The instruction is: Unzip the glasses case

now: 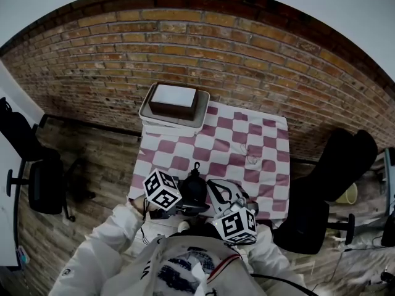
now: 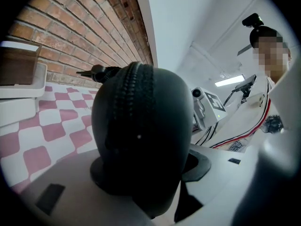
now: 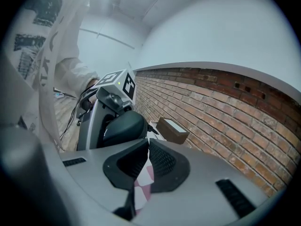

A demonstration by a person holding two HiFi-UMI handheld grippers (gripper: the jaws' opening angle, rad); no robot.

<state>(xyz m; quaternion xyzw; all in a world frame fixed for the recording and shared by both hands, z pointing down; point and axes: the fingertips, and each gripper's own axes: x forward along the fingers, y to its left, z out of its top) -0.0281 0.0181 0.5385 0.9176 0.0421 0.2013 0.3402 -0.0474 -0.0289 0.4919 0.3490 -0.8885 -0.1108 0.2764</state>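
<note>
The black glasses case (image 1: 194, 190) stands on end at the near edge of the checkered tablecloth (image 1: 247, 147). My left gripper (image 1: 185, 205) is shut on it. In the left gripper view the case (image 2: 141, 131) fills the space between the jaws, its closed zipper runs over the top, and the zipper pull (image 2: 96, 72) sticks out at the upper left. My right gripper (image 1: 217, 193) sits just right of the case, shut with nothing between its pads (image 3: 162, 161). From the right gripper view the case (image 3: 123, 128) is a little beyond the jaws, held in the left gripper.
A brown box with a white top (image 1: 173, 100) rests in a pale tray (image 1: 148, 113) at the table's far left corner. Black office chairs stand on the left (image 1: 37, 177) and the right (image 1: 321, 208). A brick wall runs behind the table.
</note>
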